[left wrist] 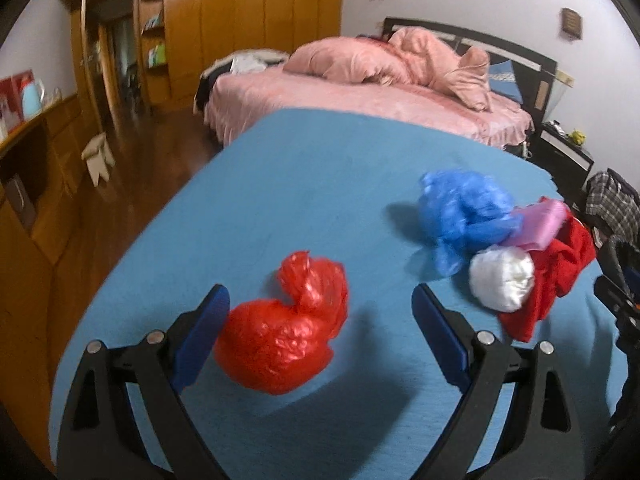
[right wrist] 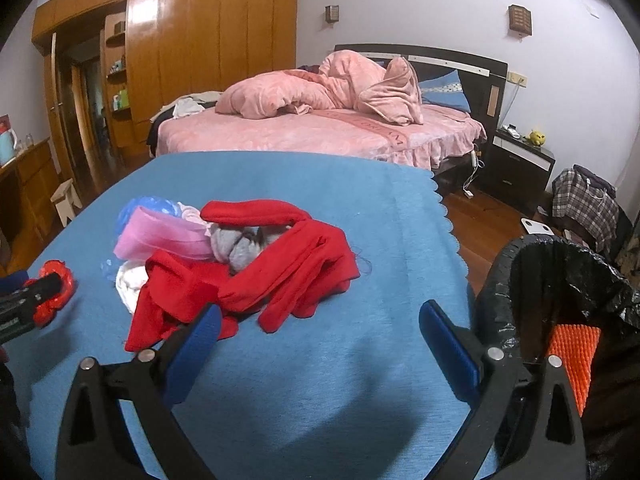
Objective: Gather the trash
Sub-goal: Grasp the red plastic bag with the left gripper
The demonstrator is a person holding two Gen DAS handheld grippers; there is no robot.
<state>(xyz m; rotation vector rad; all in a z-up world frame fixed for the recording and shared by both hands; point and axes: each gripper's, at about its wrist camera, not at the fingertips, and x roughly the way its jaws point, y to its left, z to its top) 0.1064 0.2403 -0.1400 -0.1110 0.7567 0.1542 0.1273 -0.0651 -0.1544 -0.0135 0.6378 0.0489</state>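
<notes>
A knotted red plastic bag [left wrist: 284,332] lies on the blue tablecloth [left wrist: 312,184] between the open fingers of my left gripper [left wrist: 320,308]; no finger is closed on it. It also shows at the left edge of the right wrist view [right wrist: 54,292]. A blue plastic bag [left wrist: 464,212], a white plastic ball [left wrist: 502,278] and a pink item [left wrist: 536,224] lie to the right beside red clothes [right wrist: 280,268]. My right gripper [right wrist: 320,328] is open and empty above the cloth. A bin with a black liner [right wrist: 560,276] stands at the table's right edge.
A grey cloth [right wrist: 236,248] lies among the red clothes. An orange item [right wrist: 572,360] lies inside the bin. A pink bed [right wrist: 320,132], a wooden wardrobe [right wrist: 200,40], a nightstand [right wrist: 520,160] and a small stool [left wrist: 98,158] stand beyond the table.
</notes>
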